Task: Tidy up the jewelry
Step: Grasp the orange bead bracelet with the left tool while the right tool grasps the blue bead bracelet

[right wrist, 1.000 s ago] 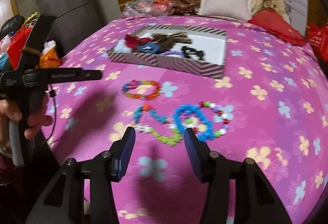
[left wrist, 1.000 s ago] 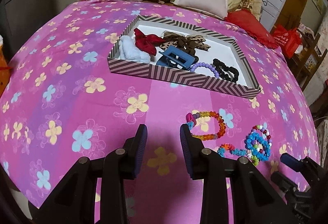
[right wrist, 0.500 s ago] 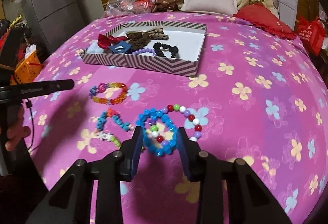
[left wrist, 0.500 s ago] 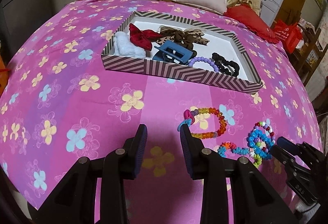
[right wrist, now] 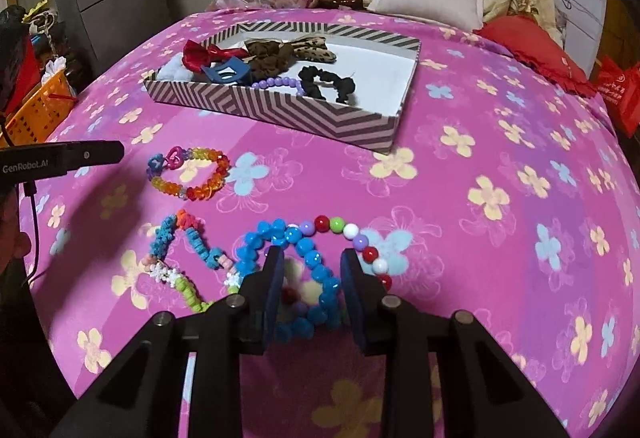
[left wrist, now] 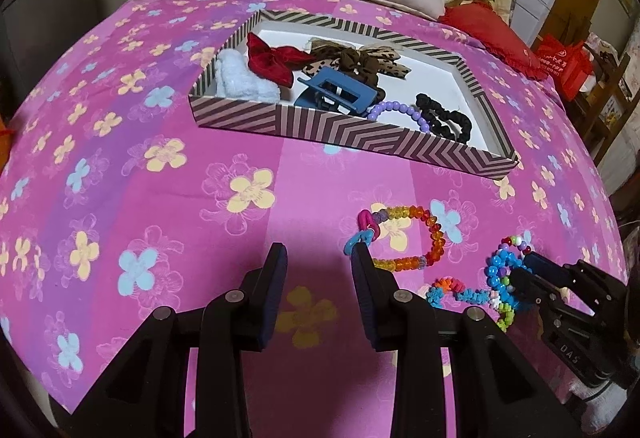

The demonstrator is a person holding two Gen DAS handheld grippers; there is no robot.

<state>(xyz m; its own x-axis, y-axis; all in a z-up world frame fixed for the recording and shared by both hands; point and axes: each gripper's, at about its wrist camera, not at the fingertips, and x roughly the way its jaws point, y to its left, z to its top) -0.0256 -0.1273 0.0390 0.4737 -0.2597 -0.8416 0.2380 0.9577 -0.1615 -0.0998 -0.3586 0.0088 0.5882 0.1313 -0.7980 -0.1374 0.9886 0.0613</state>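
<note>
Right wrist view first, biggest thing down: the pink flowered bedspread (right wrist: 500, 165) fills the scene, and on it, farther off, sits the striped box (right wrist: 280, 109), already holding a red bow, a blue claw clip, a purple bead bracelet and a black scrunchie. Nearer me lie the loose pieces: the orange-and-rainbow bracelet (right wrist: 192, 177), a fuzzy multicoloured string (right wrist: 180, 262), and the blue bead bracelet (right wrist: 296, 262) tangled with a loop of mixed round beads.

A second ago my right gripper (right wrist: 312, 278) hung short of that blue cluster with its jaws wide; now it has dropped onto it, and the jaws have just been closing, with blue beads between them. Whether the pads press on the beads yet I cannot tell. I judge this is the pickup for the next trip to the box.

My left gripper (left wrist: 318, 270) has barely shifted: half open, holding nothing, beside the orange bracelet's pink link.
</note>
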